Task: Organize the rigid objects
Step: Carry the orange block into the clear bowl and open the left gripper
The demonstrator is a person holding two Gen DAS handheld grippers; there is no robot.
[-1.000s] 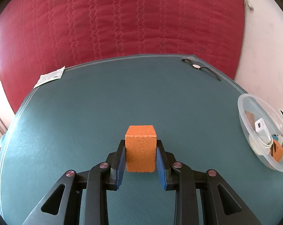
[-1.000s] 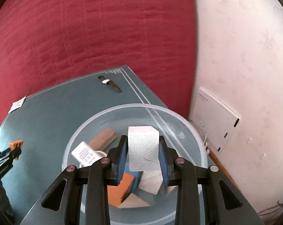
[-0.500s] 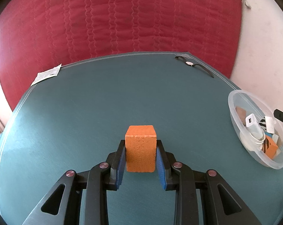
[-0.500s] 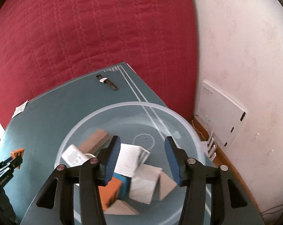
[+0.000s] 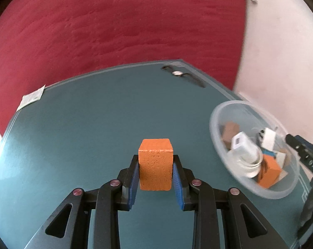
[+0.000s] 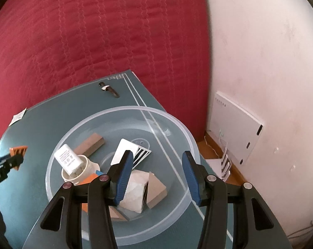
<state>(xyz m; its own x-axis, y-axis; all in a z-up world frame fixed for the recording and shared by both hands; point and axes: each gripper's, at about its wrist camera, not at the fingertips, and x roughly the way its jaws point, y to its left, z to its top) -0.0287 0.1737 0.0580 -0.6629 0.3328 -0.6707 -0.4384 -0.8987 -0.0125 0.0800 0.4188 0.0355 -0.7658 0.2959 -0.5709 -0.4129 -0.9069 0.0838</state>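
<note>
My left gripper (image 5: 155,167) is shut on an orange block (image 5: 155,164) and holds it above the teal table (image 5: 94,124), left of the clear plastic bowl (image 5: 218,112). My right gripper (image 6: 158,173) is open and empty above that bowl (image 6: 177,124). In the bowl lie a white block (image 6: 135,191), a striped white block (image 6: 133,151), a brown block (image 6: 90,145), a white charger plug (image 6: 68,159) and other pieces. The left gripper with its orange block (image 6: 18,150) shows at the left edge of the right wrist view.
A wristwatch (image 5: 183,75) lies at the table's far right corner. A white paper packet (image 5: 31,98) lies at the far left edge. A red quilt (image 5: 114,31) hangs behind the table. A white wall (image 6: 270,62) and a white device (image 6: 237,124) are to the right.
My right gripper opened and dropped the white block into the bowl, then lifted a little. My left gripper carried the orange block toward the bowl, which now appears nearer.
</note>
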